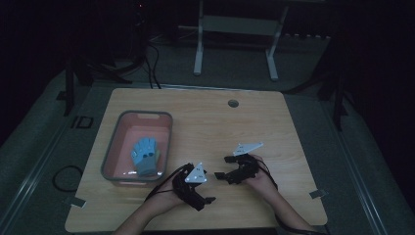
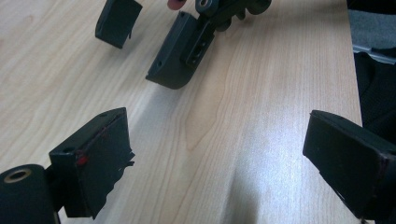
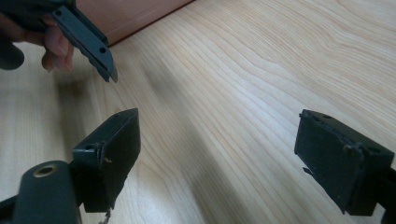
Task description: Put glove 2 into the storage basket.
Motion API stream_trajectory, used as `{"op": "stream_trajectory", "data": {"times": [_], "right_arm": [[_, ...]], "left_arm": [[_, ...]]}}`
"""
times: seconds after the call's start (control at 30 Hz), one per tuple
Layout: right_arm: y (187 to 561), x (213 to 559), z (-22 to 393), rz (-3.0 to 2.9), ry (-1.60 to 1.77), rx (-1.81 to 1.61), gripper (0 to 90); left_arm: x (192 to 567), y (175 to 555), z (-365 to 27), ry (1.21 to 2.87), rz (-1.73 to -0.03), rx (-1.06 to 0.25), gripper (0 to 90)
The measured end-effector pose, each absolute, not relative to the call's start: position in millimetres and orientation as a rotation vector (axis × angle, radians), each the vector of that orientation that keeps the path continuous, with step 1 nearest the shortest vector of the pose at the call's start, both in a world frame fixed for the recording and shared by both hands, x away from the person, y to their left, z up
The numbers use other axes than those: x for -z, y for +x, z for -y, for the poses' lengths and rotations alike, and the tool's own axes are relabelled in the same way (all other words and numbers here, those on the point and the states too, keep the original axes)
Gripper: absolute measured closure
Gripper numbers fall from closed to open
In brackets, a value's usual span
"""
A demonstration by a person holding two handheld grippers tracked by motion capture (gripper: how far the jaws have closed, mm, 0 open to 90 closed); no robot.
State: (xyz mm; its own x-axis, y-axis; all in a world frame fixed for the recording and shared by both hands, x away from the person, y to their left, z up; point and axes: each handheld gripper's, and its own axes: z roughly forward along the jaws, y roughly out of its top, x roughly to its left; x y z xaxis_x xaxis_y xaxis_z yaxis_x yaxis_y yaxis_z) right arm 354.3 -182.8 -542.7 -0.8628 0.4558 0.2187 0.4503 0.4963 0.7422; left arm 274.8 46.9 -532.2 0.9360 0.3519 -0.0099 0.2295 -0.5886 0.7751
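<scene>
1. The left gripper (image 1: 208, 192) rests low over the desk (image 1: 205, 122), its jaws spread wide with only bare wood between them.
2. The right gripper (image 1: 222, 167) sits just beside it, jaws likewise released and gripping nothing.
3. The blue glove (image 1: 145, 155) lies in the pink basin (image 1: 122, 122), to the left of both pairs of jaws, apart from them.

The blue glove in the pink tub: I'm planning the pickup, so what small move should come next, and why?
Probably swing the left gripper up and left toward the pink tub. Both grippers are open and empty over bare table, and the left one is nearer the tub, where the blue glove lies untouched. The right gripper sits farther off.
</scene>
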Motion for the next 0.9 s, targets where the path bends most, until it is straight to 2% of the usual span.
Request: {"op": "stream_trajectory", "data": {"times": [0.23, 0.5, 0.9], "right_arm": [[350.1, 549.8, 193.9, -2.651, 0.849, -1.352, 14.2], [340.6, 554.5, 208.1, -2.647, 0.792, -1.304, 13.7], [329.6, 555.7, 229.9, -2.555, 0.781, -1.327, 12.2]], "left_arm": [[542.6, 273.8, -43.6, 2.172, -0.433, -0.163, 7.9], [554.4, 270.1, -45.3, 2.194, -0.397, -0.143, 7.9], [559.0, 268.2, -49.3, 2.16, -0.42, -0.167, 7.9]]}}
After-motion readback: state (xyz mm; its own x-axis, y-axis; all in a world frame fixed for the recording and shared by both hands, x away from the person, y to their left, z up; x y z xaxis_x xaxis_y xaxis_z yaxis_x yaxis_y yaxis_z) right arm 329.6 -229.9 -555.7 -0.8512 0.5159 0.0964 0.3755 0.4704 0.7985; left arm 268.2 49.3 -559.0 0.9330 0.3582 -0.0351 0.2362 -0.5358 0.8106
